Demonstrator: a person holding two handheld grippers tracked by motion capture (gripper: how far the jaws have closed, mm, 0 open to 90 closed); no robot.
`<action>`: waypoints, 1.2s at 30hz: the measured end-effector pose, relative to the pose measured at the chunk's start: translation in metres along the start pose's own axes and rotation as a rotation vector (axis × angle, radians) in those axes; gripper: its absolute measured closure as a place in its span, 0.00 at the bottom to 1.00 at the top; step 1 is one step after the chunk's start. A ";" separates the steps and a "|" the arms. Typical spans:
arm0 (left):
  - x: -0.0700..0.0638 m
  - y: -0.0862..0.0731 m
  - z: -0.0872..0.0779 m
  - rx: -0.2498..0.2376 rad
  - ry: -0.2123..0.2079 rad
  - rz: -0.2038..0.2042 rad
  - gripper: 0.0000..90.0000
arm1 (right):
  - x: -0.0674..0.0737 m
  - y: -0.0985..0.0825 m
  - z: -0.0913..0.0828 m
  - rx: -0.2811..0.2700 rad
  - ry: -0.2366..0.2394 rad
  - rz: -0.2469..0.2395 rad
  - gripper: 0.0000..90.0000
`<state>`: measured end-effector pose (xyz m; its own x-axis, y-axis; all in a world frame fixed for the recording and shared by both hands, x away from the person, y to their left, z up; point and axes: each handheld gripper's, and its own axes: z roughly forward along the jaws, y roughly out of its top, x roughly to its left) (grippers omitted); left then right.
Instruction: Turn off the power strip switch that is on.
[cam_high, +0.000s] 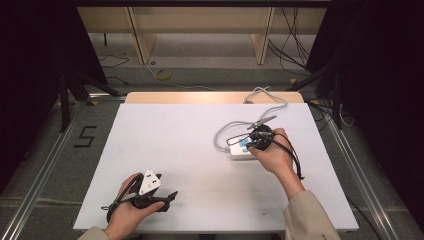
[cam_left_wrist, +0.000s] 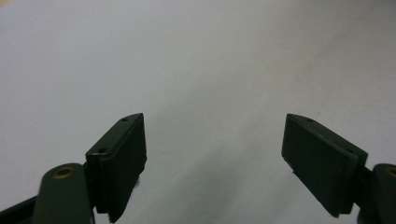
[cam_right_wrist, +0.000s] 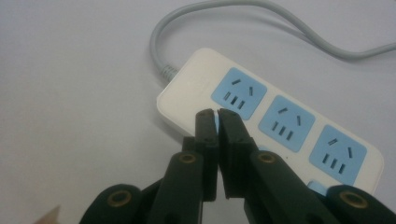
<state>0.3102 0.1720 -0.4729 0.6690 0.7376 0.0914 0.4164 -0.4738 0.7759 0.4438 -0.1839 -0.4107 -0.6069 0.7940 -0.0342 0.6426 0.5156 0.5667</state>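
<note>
With its jaws nearly closed on nothing over the strip (cam_right_wrist: 280, 126), the right gripper (cam_right_wrist: 217, 114) could nudge it askew, while the left gripper (cam_left_wrist: 215, 158) gapes wide over bare table (cam_left_wrist: 196, 56)

bare table (cam_high: 190, 145) left of power strip (cam_high: 240, 152) (cable (cam_high: 225, 131) looped behind it)

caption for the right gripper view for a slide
Right gripper, jaws nearly shut and empty, poised over a white power strip with three blue sockets on the table.
</note>
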 end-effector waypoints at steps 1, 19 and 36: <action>0.000 0.000 0.000 0.000 0.000 0.000 0.24 | 0.000 -0.002 -0.001 -0.001 0.006 0.001 0.95; 0.001 -0.001 0.001 0.009 0.004 -0.006 0.24 | 0.004 -0.049 -0.018 -0.048 0.035 -0.007 0.83; 0.002 -0.001 0.000 0.005 0.010 -0.006 0.24 | 0.016 -0.099 -0.024 -0.133 0.075 0.003 0.67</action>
<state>0.3106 0.1737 -0.4735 0.6600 0.7455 0.0929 0.4239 -0.4716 0.7732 0.3591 -0.2303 -0.4475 -0.6417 0.7665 0.0260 0.5794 0.4624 0.6712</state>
